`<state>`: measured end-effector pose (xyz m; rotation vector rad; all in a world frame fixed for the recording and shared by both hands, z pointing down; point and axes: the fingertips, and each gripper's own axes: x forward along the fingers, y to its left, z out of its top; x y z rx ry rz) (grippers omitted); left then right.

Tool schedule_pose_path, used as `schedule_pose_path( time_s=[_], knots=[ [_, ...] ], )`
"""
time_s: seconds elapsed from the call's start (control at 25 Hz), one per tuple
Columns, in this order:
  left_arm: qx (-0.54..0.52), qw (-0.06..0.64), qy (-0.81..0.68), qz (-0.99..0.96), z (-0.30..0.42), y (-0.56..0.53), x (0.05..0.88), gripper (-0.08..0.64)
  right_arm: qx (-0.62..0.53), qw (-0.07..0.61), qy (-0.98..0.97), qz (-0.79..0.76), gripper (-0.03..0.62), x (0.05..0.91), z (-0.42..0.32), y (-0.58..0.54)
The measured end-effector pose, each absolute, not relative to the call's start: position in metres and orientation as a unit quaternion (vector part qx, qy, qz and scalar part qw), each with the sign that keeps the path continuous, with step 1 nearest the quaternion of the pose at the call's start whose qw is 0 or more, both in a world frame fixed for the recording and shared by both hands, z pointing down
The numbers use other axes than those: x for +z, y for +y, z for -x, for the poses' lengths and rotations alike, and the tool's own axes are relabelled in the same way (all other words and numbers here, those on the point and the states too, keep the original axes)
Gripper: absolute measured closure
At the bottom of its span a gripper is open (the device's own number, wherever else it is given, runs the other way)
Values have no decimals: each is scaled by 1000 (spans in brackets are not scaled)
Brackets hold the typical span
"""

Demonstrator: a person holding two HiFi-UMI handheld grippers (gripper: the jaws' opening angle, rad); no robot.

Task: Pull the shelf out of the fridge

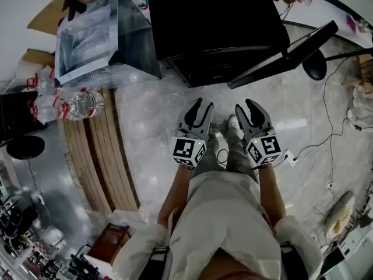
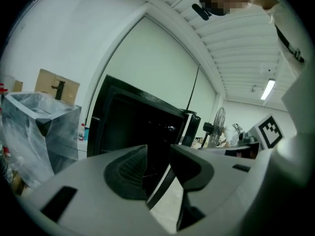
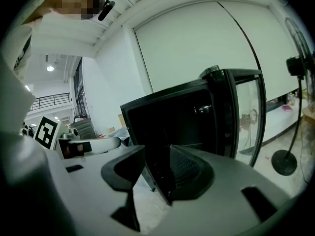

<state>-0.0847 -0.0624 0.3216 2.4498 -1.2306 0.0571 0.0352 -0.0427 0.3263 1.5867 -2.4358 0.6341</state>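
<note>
The black fridge (image 1: 215, 22) stands at the top middle of the head view, with its door (image 1: 285, 54) swung open to the right. Its inside is dark in every view and no shelf can be made out. My left gripper (image 1: 201, 102) and right gripper (image 1: 246, 104) hang side by side over the floor just in front of the fridge, touching nothing. In the left gripper view the left gripper (image 2: 158, 154) points at the fridge (image 2: 133, 122), jaws drawn together and empty. The right gripper (image 3: 157, 154) faces the fridge opening (image 3: 177, 117) and the door (image 3: 246, 112), jaws equally close, nothing between them.
A plastic-wrapped box (image 1: 99, 37) stands left of the fridge, with water bottles (image 1: 81, 104) and wooden planks (image 1: 102, 156) below it. A fan base (image 1: 315, 69) and cables (image 1: 332, 133) lie on the marble floor at the right. A black stool (image 1: 24, 147) is at far left.
</note>
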Motion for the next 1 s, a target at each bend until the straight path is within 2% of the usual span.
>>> schedule_pose_path(
  time_s=[1.0],
  knots=[
    [12,260,-507,-821,61,-105,451,411,298,71,-828,-469,443,459,-42,-87]
  ],
)
